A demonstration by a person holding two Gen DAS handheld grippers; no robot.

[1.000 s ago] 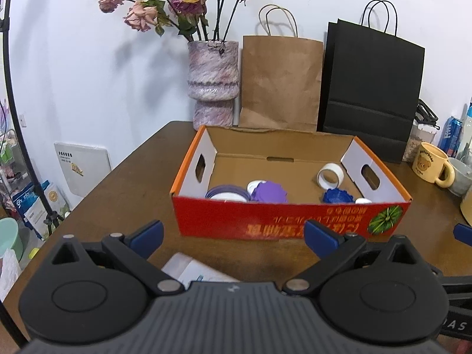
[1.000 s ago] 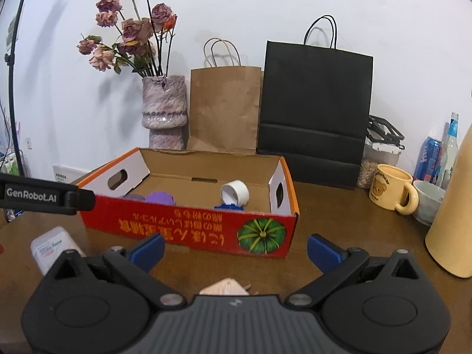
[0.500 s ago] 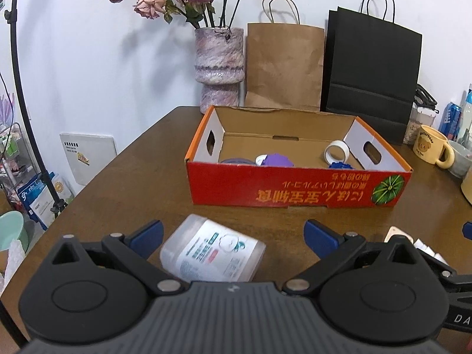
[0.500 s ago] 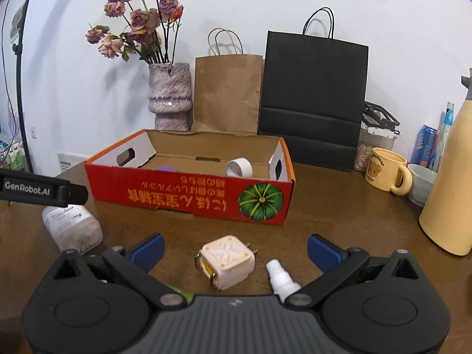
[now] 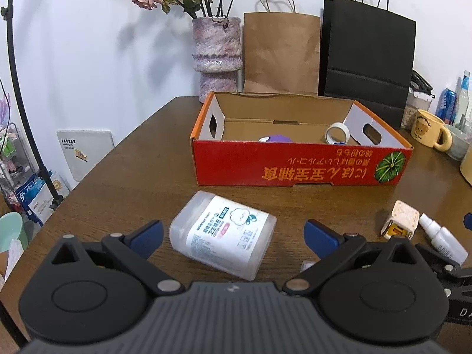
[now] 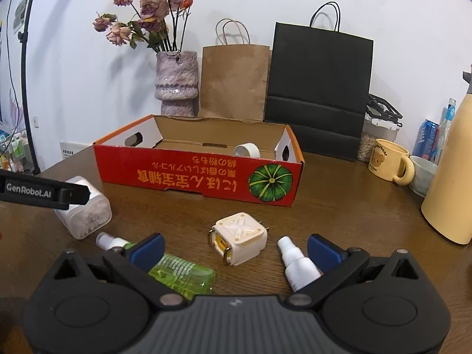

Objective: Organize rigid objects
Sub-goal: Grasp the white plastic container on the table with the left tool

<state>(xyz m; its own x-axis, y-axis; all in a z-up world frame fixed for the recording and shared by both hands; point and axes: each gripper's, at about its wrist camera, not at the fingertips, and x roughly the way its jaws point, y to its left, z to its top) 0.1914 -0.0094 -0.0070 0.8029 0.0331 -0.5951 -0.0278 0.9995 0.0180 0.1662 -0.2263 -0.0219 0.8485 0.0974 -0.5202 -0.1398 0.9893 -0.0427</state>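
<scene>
Left gripper (image 5: pixel 233 234), fingers apart and empty: clear labelled container (image 5: pixel 222 234) lies between them, long axis toward 10 o'clock. Right gripper (image 6: pixel 234 249) likewise apart, cream cube (image 6: pixel 239 237) at 12 o'clock.

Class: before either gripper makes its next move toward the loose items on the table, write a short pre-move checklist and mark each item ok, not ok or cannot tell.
1. Left gripper open: ok.
2. Right gripper open: ok.
3. Clear plastic container lies on its side between the left fingers, not yet gripped: ok.
4. Cream cube sits between the right fingers: ok.
5. Red cardboard box has free floor space: ok.
6. White spray bottle and green bottle crowd the right fingers, clearance: cannot tell.
</scene>
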